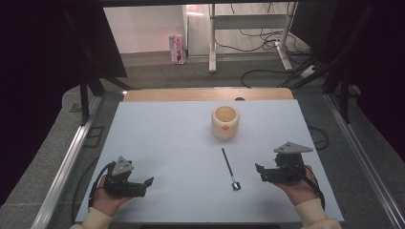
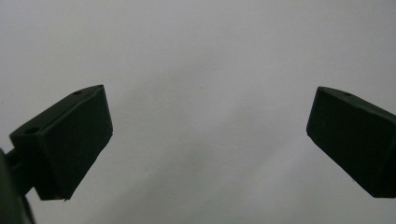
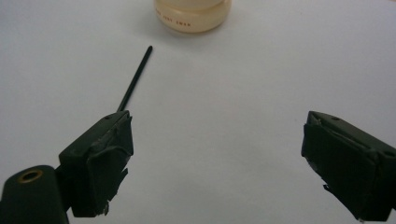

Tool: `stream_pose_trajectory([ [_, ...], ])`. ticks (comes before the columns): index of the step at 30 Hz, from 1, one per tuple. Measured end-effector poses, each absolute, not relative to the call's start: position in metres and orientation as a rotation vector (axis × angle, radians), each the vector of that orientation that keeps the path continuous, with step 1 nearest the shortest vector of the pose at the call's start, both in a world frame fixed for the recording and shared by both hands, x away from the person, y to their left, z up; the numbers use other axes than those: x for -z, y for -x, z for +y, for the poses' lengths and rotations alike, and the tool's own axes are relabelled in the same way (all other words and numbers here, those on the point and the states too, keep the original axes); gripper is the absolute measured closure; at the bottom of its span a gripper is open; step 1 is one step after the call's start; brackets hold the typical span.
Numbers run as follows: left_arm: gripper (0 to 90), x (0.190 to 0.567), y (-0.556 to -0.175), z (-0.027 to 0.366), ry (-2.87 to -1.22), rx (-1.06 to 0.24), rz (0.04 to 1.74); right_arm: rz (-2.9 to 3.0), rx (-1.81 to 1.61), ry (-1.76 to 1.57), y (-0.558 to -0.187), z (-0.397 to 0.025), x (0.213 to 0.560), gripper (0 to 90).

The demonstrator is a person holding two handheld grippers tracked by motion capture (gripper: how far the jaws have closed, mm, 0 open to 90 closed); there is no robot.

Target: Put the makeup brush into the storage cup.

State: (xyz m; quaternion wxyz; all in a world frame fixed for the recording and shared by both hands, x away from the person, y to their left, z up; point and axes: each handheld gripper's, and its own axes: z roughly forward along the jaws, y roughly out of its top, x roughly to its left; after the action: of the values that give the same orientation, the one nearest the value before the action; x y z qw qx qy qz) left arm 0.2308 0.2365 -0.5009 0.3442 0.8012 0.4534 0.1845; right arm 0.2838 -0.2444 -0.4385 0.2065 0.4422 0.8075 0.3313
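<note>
A thin black stick (image 1: 229, 167) lies flat on the white table (image 1: 162, 138), just nearer the person than the cream cup (image 1: 225, 122). The right gripper (image 1: 261, 172) rests beside it, jaws spread, empty; the left gripper (image 1: 147, 183), also spread and empty, lies well apart.

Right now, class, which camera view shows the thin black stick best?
The high view: the whole black stick lies on the table, below the cup. The right gripper view shows its far part beyond one finger.
</note>
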Motion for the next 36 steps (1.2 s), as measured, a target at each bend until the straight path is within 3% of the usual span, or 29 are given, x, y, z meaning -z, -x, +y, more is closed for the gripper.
stream_pose_trajectory([
  [15,1.3,0.502,-0.231,0.238,-2.079,-0.473,1.190,2.324,-0.894,-1.254,-0.293,-0.217,0.425,12.1],
  [36,1.6,0.503,-0.231,0.237,-2.090,-0.474,1.189,2.376,-0.786,-1.291,-0.307,-0.193,0.435,17.1],
])
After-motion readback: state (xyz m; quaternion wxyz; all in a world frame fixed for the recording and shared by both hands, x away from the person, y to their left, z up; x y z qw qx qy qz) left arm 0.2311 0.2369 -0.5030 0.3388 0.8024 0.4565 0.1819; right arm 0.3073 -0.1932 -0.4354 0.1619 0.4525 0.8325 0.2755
